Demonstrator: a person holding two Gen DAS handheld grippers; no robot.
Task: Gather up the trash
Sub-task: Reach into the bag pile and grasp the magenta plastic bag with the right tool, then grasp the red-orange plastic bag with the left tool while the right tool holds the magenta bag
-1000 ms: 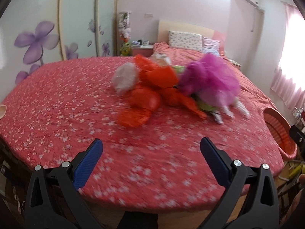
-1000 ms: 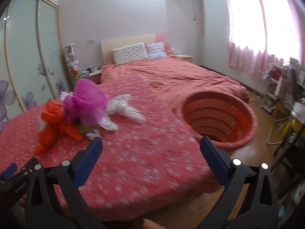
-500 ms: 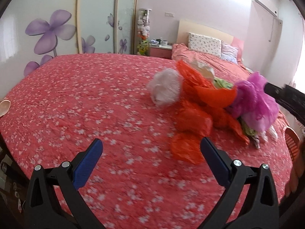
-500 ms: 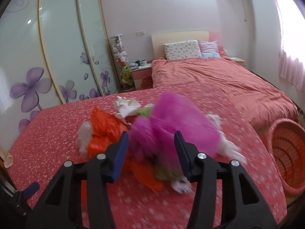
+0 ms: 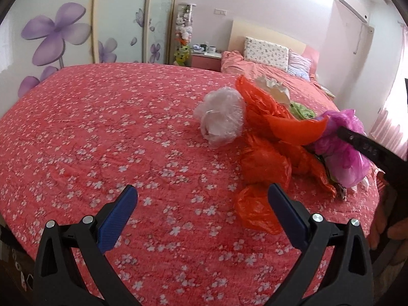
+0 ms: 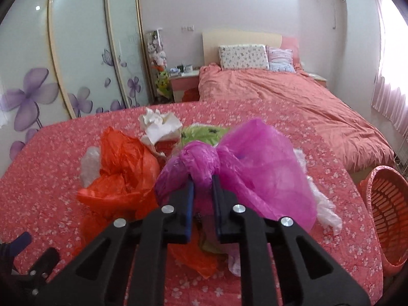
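Magenta plastic bag (image 6: 255, 168), knotted at the neck, sits in the trash pile near the right edge of the red floral bedspread (image 5: 102, 132). Right gripper (image 6: 202, 191) has just been closing; its blue fingers (image 6: 190, 199) now pinch the twisted knot of that bag, plastic bunched between them. From the left wrist view the same bag (image 5: 341, 150) shows at the far right of the pile with a black arm of the right gripper reaching into it.

Rest of the pile, touching or overlapping: orange plastic bags (image 5: 265, 163) in the middle and toward the near edge, a clear crumpled bag (image 5: 220, 119) on the pile's left side, white crumpled paper (image 6: 159, 125) at the far side, a green wrapper (image 6: 201, 132) just behind the magenta knot.

Left gripper (image 5: 201, 214) hovers over the bedspread's near edge, fingers (image 5: 117, 219) spread wide, nothing between them; the nearest orange bag lies just beside its right finger.

Orange basket (image 6: 387, 216) stands off the bed's right edge, apart from the pile.
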